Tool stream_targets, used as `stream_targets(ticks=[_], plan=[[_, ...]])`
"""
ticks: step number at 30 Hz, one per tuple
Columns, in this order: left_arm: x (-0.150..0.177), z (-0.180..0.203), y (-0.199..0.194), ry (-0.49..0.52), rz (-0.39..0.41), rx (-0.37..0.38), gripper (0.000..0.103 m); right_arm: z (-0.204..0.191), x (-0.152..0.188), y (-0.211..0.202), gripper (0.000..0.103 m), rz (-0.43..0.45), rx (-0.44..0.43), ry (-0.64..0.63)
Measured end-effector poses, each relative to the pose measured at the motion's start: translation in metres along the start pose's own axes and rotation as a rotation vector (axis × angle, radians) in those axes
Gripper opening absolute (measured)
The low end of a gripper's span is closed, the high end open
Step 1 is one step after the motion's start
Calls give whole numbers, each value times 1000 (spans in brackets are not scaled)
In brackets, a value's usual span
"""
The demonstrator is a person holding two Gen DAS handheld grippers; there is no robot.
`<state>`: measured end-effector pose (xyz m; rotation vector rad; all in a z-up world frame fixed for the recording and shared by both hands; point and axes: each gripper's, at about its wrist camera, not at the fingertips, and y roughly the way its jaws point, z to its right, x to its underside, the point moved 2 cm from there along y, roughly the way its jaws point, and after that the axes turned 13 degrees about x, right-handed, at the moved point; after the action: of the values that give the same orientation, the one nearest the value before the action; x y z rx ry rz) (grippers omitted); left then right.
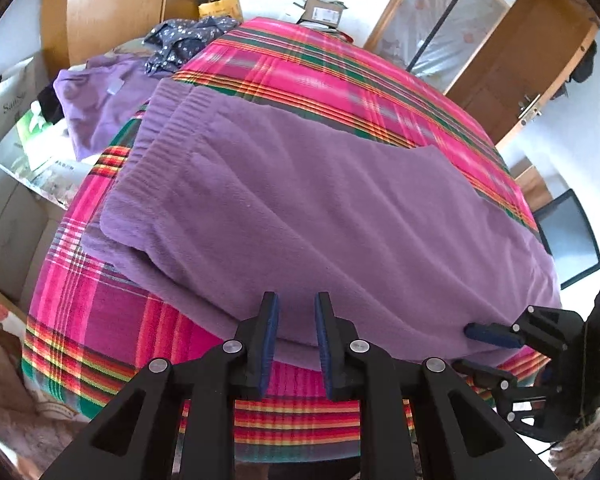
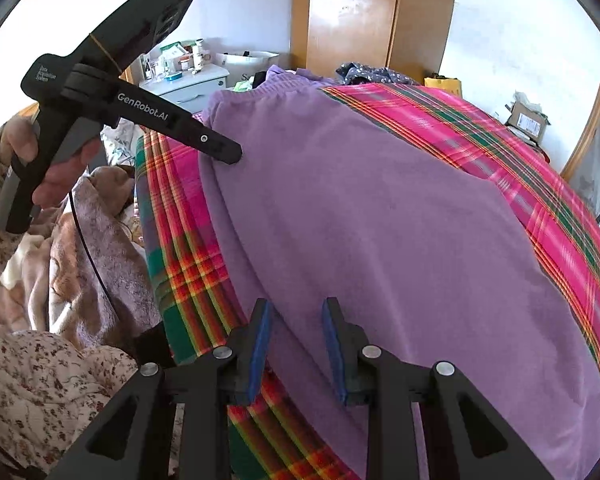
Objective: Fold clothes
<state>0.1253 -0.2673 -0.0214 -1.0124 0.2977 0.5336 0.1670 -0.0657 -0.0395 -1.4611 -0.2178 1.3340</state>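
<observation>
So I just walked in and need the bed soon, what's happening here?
A person is folding laundry with a handheld tool in each hand. A purple fleece garment lies partly folded on the plaid blanket. Both the left tool and right tool are open at its near edge, gripping nothing yet. More clothes wait at the far end.

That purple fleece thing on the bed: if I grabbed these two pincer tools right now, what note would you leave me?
Left gripper: open, empty, at the near edge of the purple fleece garment.
Right gripper: open, empty, over the same edge further along.
Garment lies flat on the pink plaid bedspread, apparently already folded once, ribbed band at the far end.
A purple top and a crumpled navy floral garment wait behind it.
Left: finish folding, then those.
</observation>
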Motion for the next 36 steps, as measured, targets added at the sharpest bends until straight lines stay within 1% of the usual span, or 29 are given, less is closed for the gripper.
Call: stream_targets(ticks=[1,3,4,5,8,9,12,14,17,21,24,26,30,31,34,36], plan=[[0,-1,0,-3,3,5,19,1,-1,0,15,-2,1,1],[-2,-5,-1,-13,10,19,19,0,-4,0,4,-2,-3,8],[-2,-7,-2,-21,12,27,19,0,-5,0,3,-3,-5,17],[-3,-9,-2,-30,15,34,19,-1,-7,-1,2,2,-9,28],[-3,-13,-6,-34,23,42,19,-1,-10,-12,2,26,-57,63],[-3,-13,-7,-31,23,44,19,-1,-11,-15,2,27,-74,72],[-2,-16,-11,-32,35,47,19,-3,-8,-15,2,2,-86,73],[-2,-20,-14,-42,45,54,19,-9,-4,-9,2,-20,-63,45],[-4,-29,-19,-77,69,51,19,-12,-5,-2,2,-47,-55,32],[-8,-40,-26,-133,103,56,19,-15,-5,-2,2,-63,-50,9],[-11,-49,-31,-175,129,59,19,-17,-7,-4,4,-67,-48,-2],[-13,-55,-35,-203,146,62,19,-17,-9,-5,6,-66,-53,-5],[-12,-59,-39,-228,165,62,19,-16,-17,-17,6,-13,-119,16],[-11,-60,-40,-234,169,62,19,-15,-21,-18,8,1,-118,19],[-11,-63,-43,-252,183,62,19,-11,-31,-9,8,12,-95,50],[-10,-64,-43,-259,191,63,19,-11,-36,0,8,16,-100,79]])
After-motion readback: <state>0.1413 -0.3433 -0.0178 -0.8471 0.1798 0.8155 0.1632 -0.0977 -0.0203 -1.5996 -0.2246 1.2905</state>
